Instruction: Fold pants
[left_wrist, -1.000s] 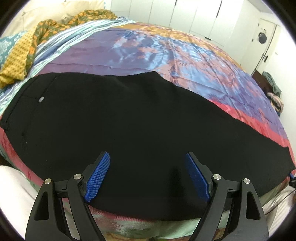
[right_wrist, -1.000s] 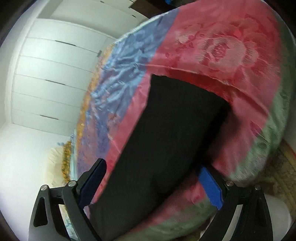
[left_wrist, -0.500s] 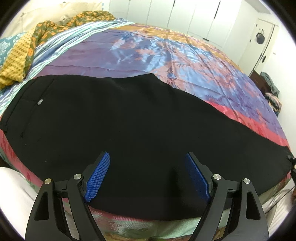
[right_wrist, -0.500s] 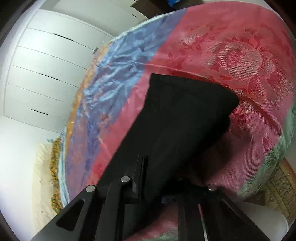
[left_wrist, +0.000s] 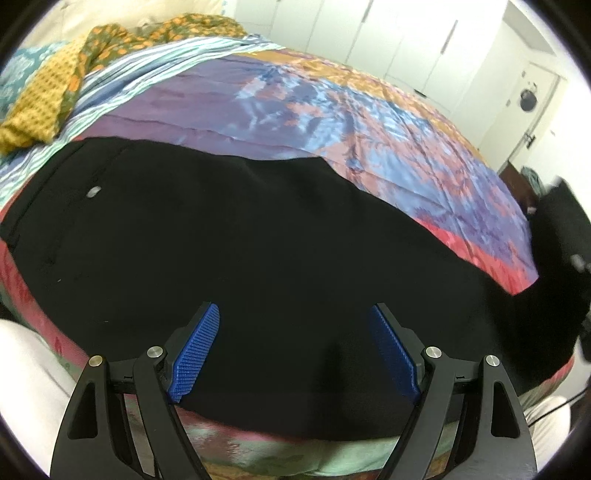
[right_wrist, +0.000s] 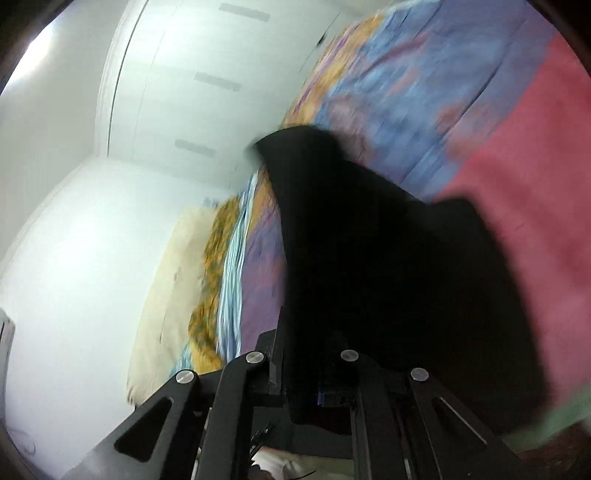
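**Now the leg end is lifted off the bed**

Here the black pants (left_wrist: 258, 251) lie flat across the near side of the bed, waistband toward the pillows at the left, a small pale button (left_wrist: 93, 192) showing near the top. Their far leg end (right_wrist: 369, 266) is raised off the bedspread (left_wrist: 332, 110) and hangs from the right tool (right_wrist: 306, 391), which is clenched on the dark cloth; that view is blurred. The left tool (left_wrist: 295, 350) hovers over the middle of the pants with its blue pads (left_wrist: 195, 350) spread wide and nothing between them. A yellow patterned cloth (left_wrist: 40, 107) lies bunched by the pillows. White wardrobe doors (left_wrist: 406, 48) stand behind the bed.
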